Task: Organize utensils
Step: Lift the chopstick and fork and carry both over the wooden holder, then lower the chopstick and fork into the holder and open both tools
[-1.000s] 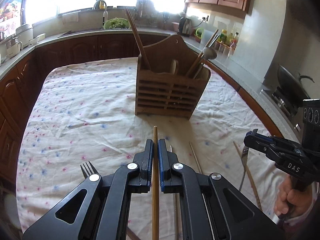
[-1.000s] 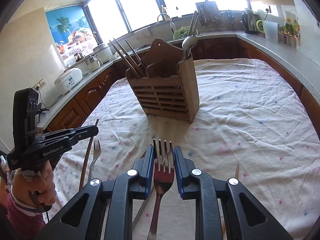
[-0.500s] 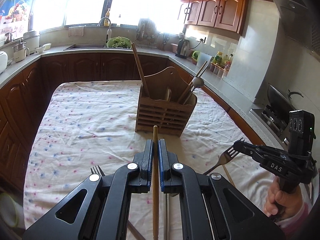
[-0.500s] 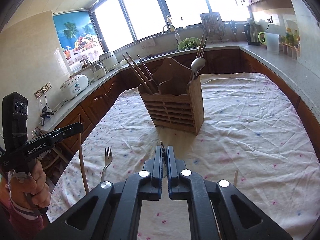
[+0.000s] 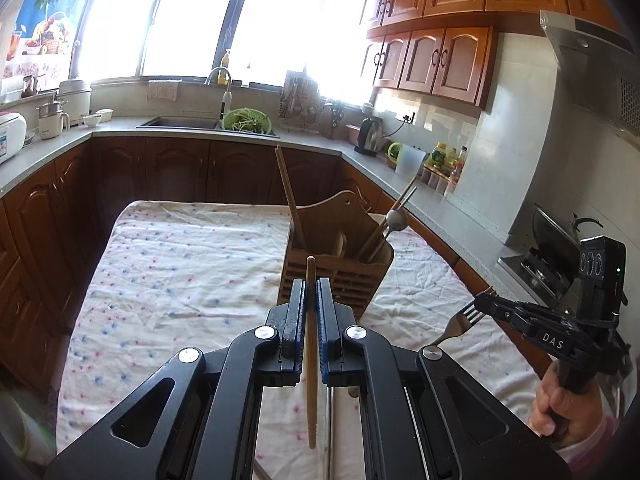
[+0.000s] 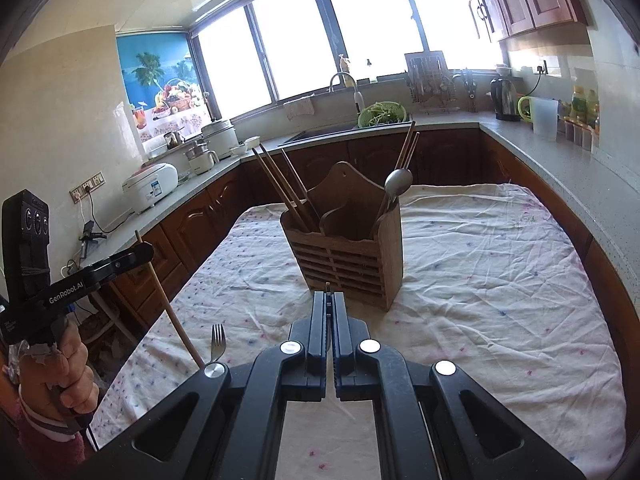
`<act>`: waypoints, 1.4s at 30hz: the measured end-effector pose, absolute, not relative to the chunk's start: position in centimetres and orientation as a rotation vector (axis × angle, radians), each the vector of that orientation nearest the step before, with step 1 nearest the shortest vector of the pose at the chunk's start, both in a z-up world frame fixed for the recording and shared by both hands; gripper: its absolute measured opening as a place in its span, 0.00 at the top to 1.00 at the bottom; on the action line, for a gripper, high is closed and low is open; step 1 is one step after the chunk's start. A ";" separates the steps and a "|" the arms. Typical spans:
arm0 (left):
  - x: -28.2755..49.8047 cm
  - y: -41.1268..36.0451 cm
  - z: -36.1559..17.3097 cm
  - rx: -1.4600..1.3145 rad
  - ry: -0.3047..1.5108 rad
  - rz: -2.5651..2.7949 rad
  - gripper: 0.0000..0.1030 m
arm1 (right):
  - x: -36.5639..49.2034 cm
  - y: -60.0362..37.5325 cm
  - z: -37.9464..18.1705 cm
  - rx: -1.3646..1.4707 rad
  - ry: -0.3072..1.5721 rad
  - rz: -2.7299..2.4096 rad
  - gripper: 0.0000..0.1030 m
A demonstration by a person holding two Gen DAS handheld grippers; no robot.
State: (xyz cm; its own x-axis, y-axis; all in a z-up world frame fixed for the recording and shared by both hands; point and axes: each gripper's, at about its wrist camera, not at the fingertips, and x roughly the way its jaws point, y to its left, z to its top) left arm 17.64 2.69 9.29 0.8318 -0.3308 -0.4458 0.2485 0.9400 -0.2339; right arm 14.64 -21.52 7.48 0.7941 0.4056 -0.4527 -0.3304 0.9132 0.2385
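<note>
Chopstick [image 5: 311, 360], a plain pale wooden stick, is clamped between the closed jaws of the left tool [image 5: 311, 304] and lifted clear of the desk [image 5: 180, 264]. It runs lengthwise through the jaws, one end projecting toward the holder and the other trailing beneath the tool body. This grip appears chosen so the stick can be tipped end-first into a compartment.

Fork [image 5: 460, 322], a metal table fork, is gripped by the right tool [image 6: 330, 300], which is clenched on it with the tines projecting ahead; in the right wrist view only a thin edge shows between the jaws. It is likewise held in the air, to the right of the holder.

Holder [image 6: 348, 264] is a slatted wooden caddy with a tall shaped back, standing upright near the middle of the desk. Its left compartment already carries several chopsticks [image 6: 280, 184] leaning outward; the right one carries a spoon [image 6: 398, 182] and further sticks. Sorting by type is judged to be the intention.

A second fork [image 6: 218, 342] lies flat on the flowered cloth [image 6: 480, 280], near the desk's left edge, not yet collected.
</note>
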 end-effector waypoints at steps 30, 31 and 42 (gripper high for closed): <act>25.8 2.2 19.0 -0.229 0.201 -0.260 0.96 | 21.0 -22.7 15.8 -0.028 0.326 0.240 0.98; 26.2 2.1 19.2 -0.229 0.191 -0.253 0.96 | 21.4 -22.5 16.0 -0.039 0.325 0.237 0.98; 31.0 1.0 17.4 -0.289 0.163 -0.207 0.96 | 25.2 -21.2 14.8 -0.116 0.367 0.241 0.98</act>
State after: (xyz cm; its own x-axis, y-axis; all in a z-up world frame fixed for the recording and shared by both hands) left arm 31.00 1.02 17.40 0.9657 -0.2254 -0.1288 0.1790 0.9374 -0.2987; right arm 25.19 -21.18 14.79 0.9052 0.2116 -0.3687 -0.2535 0.9649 -0.0688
